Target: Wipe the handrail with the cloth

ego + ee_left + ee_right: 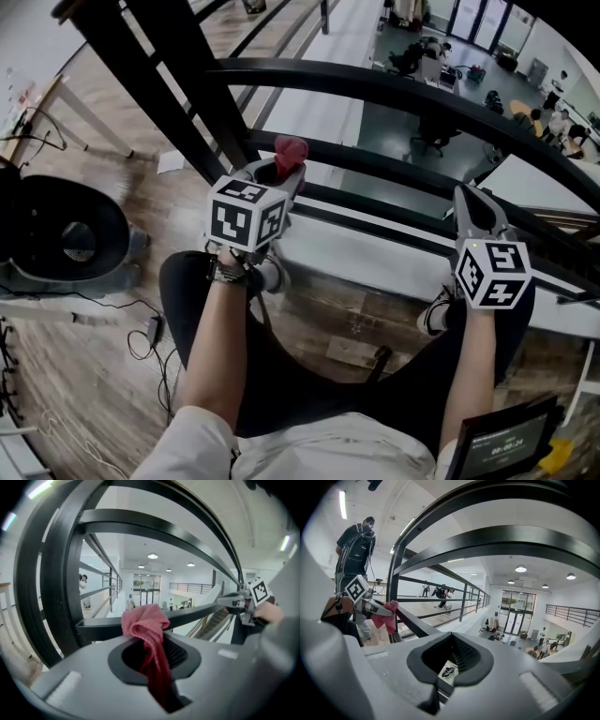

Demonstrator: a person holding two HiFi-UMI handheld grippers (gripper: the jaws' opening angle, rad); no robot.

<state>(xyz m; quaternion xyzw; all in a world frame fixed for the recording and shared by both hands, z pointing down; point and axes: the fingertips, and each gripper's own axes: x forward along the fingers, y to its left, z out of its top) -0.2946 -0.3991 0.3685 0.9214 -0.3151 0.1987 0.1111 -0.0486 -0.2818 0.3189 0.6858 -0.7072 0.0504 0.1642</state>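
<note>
Red cloth (145,623) clamped in left gripper (152,660) (only its view shows the tail).

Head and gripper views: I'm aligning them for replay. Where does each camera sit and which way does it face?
Head view: on the person's head, looking steeply down over the black handrail; forearms, legs, both grippers show.
Left gripper view: on the left gripper, looking along fingers shut on the red cloth, toward the handrail.
Right gripper view: on the right gripper, looking along empty fingers over the atrium.
Shared: each gripper view shows the other gripper.
</note>
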